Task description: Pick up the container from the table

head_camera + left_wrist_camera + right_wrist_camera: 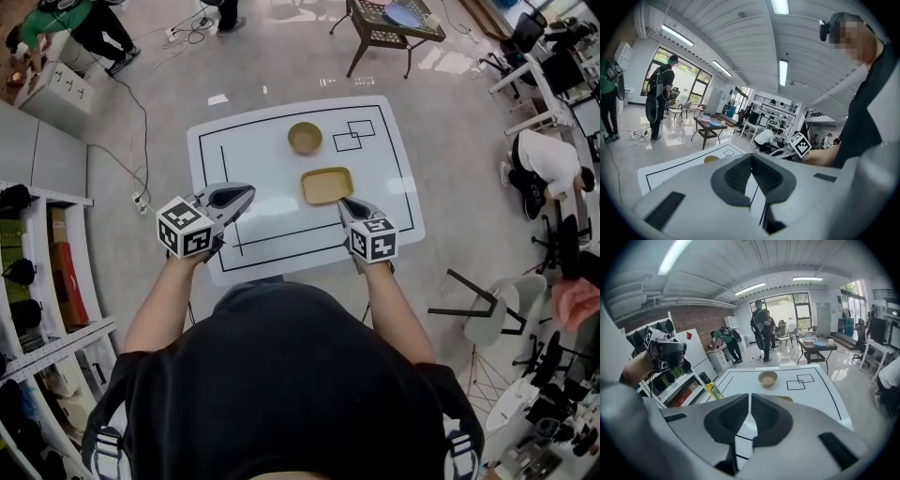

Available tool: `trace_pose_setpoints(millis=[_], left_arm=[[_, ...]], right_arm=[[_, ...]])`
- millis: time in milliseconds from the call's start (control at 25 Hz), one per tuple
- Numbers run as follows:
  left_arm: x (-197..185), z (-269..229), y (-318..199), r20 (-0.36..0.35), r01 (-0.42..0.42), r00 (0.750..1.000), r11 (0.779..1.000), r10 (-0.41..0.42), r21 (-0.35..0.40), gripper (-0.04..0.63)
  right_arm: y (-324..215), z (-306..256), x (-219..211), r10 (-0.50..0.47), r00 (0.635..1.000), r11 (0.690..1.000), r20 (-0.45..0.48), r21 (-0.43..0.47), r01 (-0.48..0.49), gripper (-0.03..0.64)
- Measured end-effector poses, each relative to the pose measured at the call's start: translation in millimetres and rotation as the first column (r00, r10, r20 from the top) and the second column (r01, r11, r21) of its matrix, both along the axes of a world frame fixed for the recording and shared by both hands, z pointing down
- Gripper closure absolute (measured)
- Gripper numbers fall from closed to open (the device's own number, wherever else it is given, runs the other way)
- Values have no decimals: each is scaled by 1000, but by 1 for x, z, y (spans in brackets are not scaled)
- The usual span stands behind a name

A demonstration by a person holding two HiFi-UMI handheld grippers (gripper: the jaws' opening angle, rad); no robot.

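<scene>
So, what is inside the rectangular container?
The rectangular container looks empty: only its tan floor shows in the head view. In its own view, the right gripper hides most of it.

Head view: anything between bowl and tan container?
No. Only bare white tabletop separates the bowl from the container, clearest in the head view.

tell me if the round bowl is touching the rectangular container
Apart. The head view shows a strip of bare white table between the round bowl and the rectangular container.
</scene>
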State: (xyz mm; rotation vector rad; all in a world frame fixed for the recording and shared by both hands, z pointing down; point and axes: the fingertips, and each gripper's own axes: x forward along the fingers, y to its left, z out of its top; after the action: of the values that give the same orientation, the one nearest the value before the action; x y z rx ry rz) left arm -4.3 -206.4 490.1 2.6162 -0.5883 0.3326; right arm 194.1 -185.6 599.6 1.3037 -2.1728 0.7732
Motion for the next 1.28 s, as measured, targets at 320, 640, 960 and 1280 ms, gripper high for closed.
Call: trace_pose_setpoints(millis=[320,640,960,1280], left_arm=[[-9,4,-17,-4,19,1000,1000,-19,-6,589],[-14,13,-34,-8,31,999,999,-32,-20,589],[-21,20,-46,-9,50,999,998,-51,-30,589],[-28,28,-55,-6,74,997,996,-74,-40,589]], right_arm=[[-7,24,-10,-24,1000,999,-18,-38,23,597],[-16,52,-15,-79,996,995,-44,-63,76,560],[-20,84,-16,-164,979,982,-119,-112,150,532],[-22,113,-12,-231,958,965,-168,-163,204,514]])
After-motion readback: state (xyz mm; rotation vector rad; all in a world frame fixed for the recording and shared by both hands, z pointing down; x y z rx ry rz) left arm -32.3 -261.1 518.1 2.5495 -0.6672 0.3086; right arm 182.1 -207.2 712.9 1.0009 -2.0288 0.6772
